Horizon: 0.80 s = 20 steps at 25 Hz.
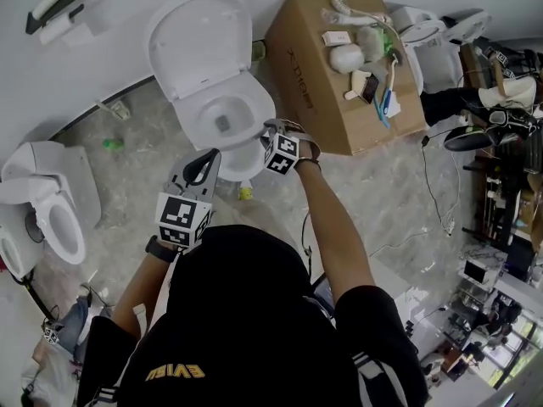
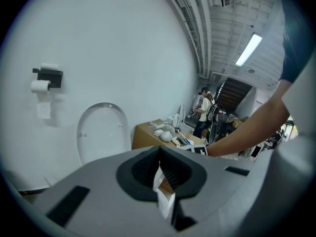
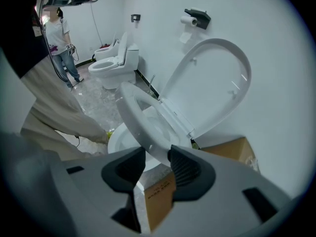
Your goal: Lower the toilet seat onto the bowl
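Half of the lowering, at a guess, is behind it: the toilet seat [image 3: 131, 112] is hanging tilted in the middle of the right gripper view, clear of the upright lid [image 3: 212, 83] leaning on the wall behind it and not yet resting on the bowl [image 3: 117, 141] showing under its lower left edge. The right gripper [image 3: 158, 164] is pinching the seat's front rim between its dark pads and pointing steeply down. What is left is bringing the seat down flat and letting go.

The left gripper [image 2: 159, 169] is waiting with its jaws pressed together on nothing, facing the lid and taking no part.

From the head view the gap between seat and bowl is hard to judge, since the camera is looking almost straight down. The person's head and shoulders are covering the lower part of that frame. The seat's hinge is hiding behind the ring. At upper right a cardboard box [image 1: 297, 58] is carrying small items too tiny to name.
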### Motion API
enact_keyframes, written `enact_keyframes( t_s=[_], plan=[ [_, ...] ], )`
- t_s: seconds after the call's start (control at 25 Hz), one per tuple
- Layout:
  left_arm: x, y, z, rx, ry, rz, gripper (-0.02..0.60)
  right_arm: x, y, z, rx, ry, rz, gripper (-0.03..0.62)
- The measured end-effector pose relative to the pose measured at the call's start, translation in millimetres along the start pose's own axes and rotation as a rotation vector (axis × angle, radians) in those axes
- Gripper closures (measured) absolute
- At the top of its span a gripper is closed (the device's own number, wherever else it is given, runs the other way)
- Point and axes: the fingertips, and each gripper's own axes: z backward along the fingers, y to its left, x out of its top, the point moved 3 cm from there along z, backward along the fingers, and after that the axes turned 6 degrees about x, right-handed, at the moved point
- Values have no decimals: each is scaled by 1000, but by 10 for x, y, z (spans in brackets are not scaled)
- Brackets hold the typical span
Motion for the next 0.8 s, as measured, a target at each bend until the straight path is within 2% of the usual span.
enact_keyframes(
  t_s=[0.8],
  plan=[
    [-152, -117, -72, 9, 34, 14, 570, -224, 288, -206, 60, 38, 48, 441]
  ],
)
